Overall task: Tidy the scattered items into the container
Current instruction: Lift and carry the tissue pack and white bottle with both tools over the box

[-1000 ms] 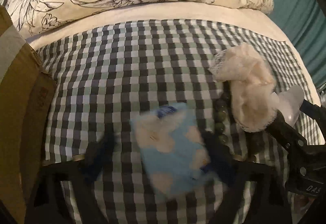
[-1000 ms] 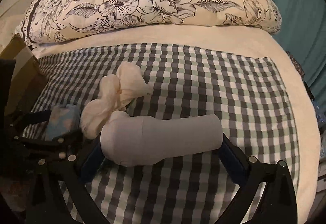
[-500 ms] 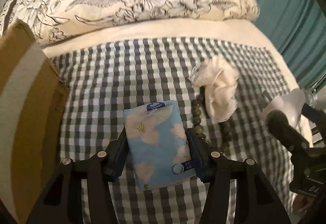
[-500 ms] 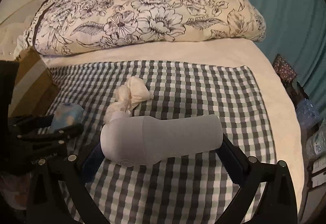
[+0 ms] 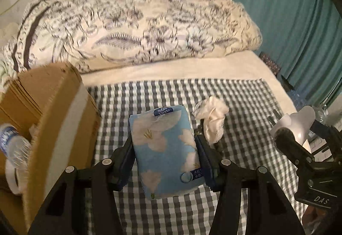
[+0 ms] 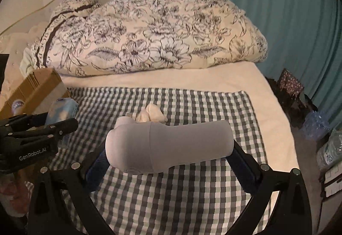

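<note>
My left gripper point(image 5: 164, 149) is shut on a blue flowered tissue pack point(image 5: 165, 149), held above the checked cloth point(image 5: 245, 149). The cardboard box point(image 5: 62, 111) stands to its left, with a plastic bottle point(image 5: 12, 145) lying inside. My right gripper point(image 6: 168, 162) is shut on a white cylindrical device point(image 6: 171, 145), gripped end to end and lifted over the cloth. A cream fabric scrunchie point(image 5: 212, 121) lies on the cloth, also visible beyond the device as the scrunchie point(image 6: 152, 116). From the right wrist view, the left gripper point(image 6: 62, 126) with the tissue pack point(image 6: 61, 111) hangs near the box point(image 6: 36, 87).
A floral duvet point(image 6: 149, 38) is piled at the back of the bed. A teal curtain point(image 6: 288, 21) hangs on the right. Bags and water bottles point(image 6: 316, 124) crowd the floor beside the bed's right edge.
Both grippers have risen from the cloth with their loads. The left jaws closed on the tissue pack. The box and the room beyond the bed have come into view.
</note>
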Action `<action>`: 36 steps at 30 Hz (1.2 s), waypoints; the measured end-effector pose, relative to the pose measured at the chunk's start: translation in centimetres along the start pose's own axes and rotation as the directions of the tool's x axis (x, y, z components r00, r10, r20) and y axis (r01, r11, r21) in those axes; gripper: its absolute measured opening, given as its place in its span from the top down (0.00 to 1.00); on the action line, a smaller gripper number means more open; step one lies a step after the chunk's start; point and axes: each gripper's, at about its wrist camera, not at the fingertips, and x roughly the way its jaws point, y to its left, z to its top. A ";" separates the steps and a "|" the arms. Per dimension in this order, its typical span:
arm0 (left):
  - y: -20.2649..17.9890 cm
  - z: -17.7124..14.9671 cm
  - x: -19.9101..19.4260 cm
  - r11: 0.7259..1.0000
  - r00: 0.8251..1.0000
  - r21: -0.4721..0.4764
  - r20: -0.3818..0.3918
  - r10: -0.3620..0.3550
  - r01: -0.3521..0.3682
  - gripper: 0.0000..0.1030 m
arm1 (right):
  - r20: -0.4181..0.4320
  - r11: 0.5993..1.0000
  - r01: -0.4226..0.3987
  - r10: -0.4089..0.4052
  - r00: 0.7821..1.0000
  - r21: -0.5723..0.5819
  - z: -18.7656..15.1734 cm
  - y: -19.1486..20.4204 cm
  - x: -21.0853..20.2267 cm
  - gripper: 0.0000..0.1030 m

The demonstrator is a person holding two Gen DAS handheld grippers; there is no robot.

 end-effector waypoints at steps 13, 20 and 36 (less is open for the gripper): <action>1.5 0.9 -7.7 1.000 0.991 -0.009 0.136 0.008 -0.007 0.46 | 0.107 1.000 0.021 -0.019 0.994 -0.017 1.3 2.6 -6.6 0.02; 2.7 0.8 -11.4 1.000 0.981 -0.022 0.194 0.020 -0.016 0.46 | 0.164 0.999 0.025 -0.020 0.986 -0.027 1.7 4.3 -10.2 0.02; 6.4 0.0 -17.2 0.995 0.957 -0.065 0.276 0.090 -0.075 0.46 | 0.256 0.998 -0.025 0.039 0.966 -0.059 2.9 8.7 -15.3 0.02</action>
